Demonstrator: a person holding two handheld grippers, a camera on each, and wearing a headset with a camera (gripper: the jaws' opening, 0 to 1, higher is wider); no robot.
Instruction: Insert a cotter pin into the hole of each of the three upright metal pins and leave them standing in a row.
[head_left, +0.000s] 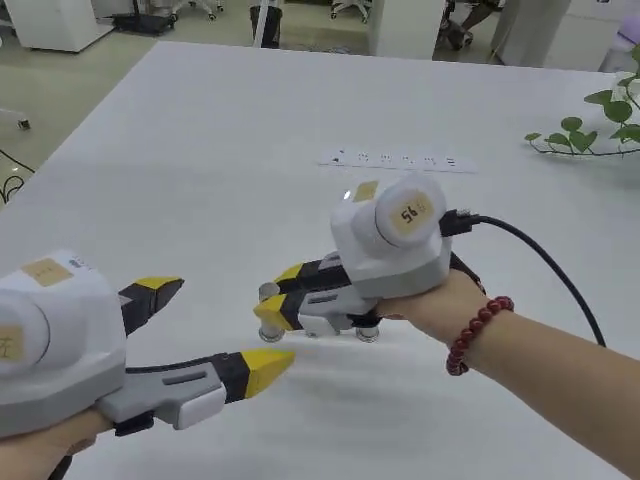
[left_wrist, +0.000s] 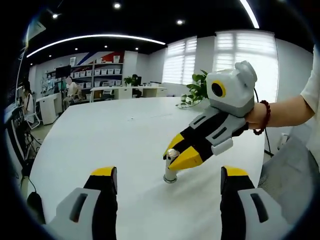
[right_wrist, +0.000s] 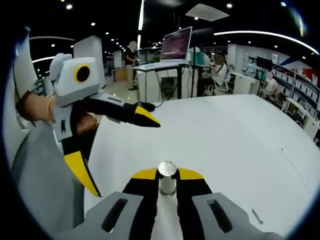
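Observation:
A short upright metal pin (right_wrist: 167, 184) with a round base stands on the white table (head_left: 250, 130). My right gripper (right_wrist: 167, 175) is shut on it, a yellow tip on either side. From the left gripper view, the right gripper (left_wrist: 176, 154) pinches the pin (left_wrist: 171, 170) near its top. The head view has the pin (head_left: 267, 292) between the right gripper's (head_left: 273, 296) tips, and two round metal bases (head_left: 356, 331) peek out under its body. My left gripper (head_left: 215, 325) hovers open just short of the pin, holding nothing. A thin metal sliver (right_wrist: 256, 216), perhaps a cotter pin, lies on the table.
A flat white strip (head_left: 398, 160) with small marks lies at the table's far middle. A leafy plant (head_left: 600, 125) trails at the far right edge. A black cable (head_left: 545, 265) runs from the right gripper across the table. Desks, shelves and people stand beyond.

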